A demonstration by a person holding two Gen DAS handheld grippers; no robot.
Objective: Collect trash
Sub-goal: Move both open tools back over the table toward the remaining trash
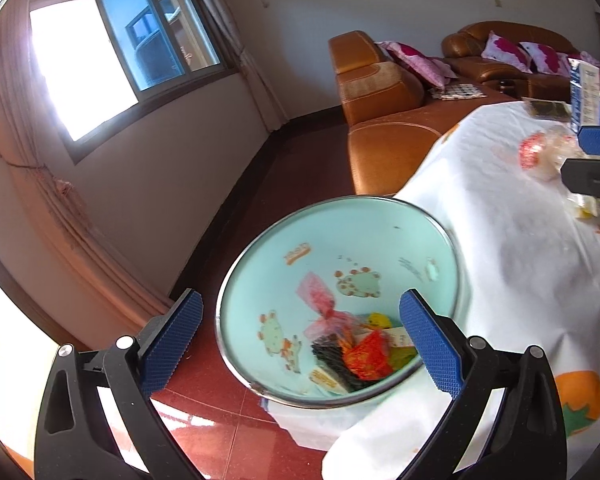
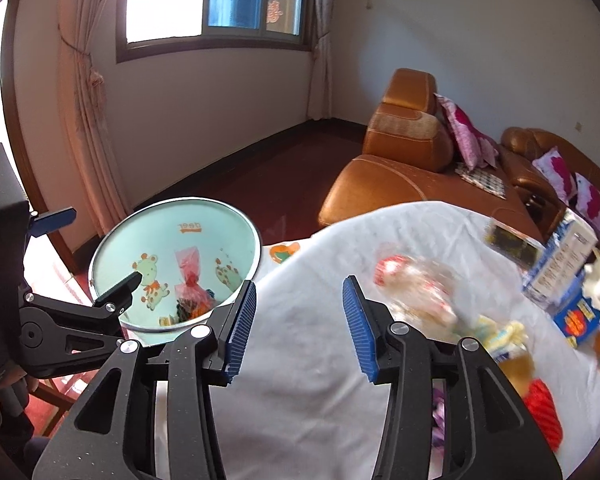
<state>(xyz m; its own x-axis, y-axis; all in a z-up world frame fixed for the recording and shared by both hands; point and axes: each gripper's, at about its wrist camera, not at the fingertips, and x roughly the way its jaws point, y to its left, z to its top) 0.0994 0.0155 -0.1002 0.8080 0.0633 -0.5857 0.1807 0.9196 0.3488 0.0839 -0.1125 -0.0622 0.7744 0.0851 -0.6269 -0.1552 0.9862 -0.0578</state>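
Observation:
A mint-green trash bin [image 1: 260, 280] with cartoon animals stands on the floor beside the table; it also shows in the right wrist view [image 2: 204, 216]. Inside lie a pink wrapper [image 1: 320, 300], a red-orange wrapper [image 1: 366, 354] and other scraps. My left gripper [image 1: 300, 344] is open and empty just above the bin's mouth. My right gripper [image 2: 300, 324] is open and empty over the white tablecloth [image 2: 320, 360]. To its right lie a clear wrapper with a red patch [image 2: 412, 280], yellow wrappers [image 2: 500, 332], a red wrapper [image 2: 544, 412] and a purple scrap [image 2: 438, 408].
A blue and white carton [image 2: 560, 264] and a blue box [image 2: 580, 312] stand at the table's far right, with a dark packet [image 2: 512, 244] behind. An orange leather sofa [image 2: 400, 168] with pink cushions lies beyond the table. Red tiled floor [image 1: 220, 432] surrounds the bin.

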